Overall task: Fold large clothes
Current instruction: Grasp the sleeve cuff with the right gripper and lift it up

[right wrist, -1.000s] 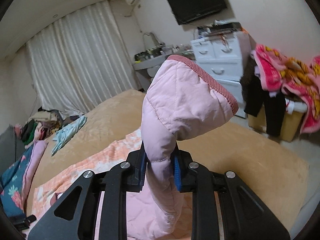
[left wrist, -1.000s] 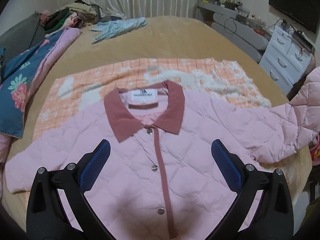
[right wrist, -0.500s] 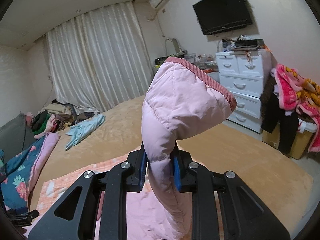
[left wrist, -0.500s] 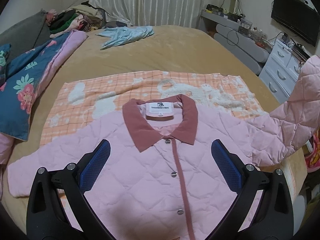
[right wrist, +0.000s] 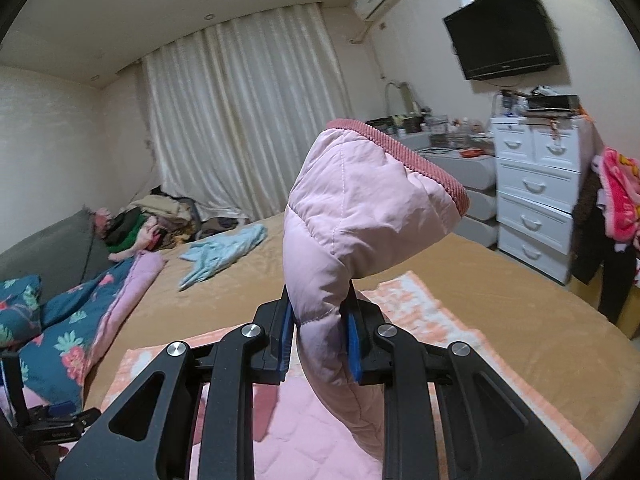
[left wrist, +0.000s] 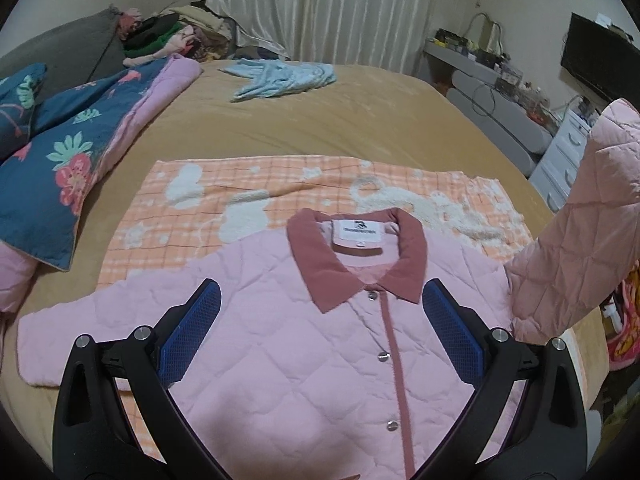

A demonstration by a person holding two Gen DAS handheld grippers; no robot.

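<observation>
Sleeve (right wrist: 360, 216) has risen higher off the bed (left wrist: 320, 120) at three o'clock, pinched tight in my right tongs (right wrist: 320, 332), while my left tongs (left wrist: 320, 336) hang wide open and empty over the jacket (left wrist: 280, 360), so I judge the inward fold is starting.

1. Illumination: indoor, even and moderately dim, with a slightly cool cast in both views. Recessed ceiling lights (right wrist: 208, 17) are visible in the right wrist view; no window light passes the closed curtains (right wrist: 248, 120).
2. Shadows: soft. A diffuse shadow lies on the pink jacket (left wrist: 320, 360) between the left gripper (left wrist: 320, 332) fingers.
3. Glare: none of note; metal screws on the finger links show small highlights.
4. Sharpness: left wrist view is crisp at centre. Right wrist view shows mild motion blur on the television (right wrist: 504, 28) and the light blue garment (right wrist: 224, 252).
5. Distortion: strong fisheye curvature; black vignette fills all corners.
</observation>
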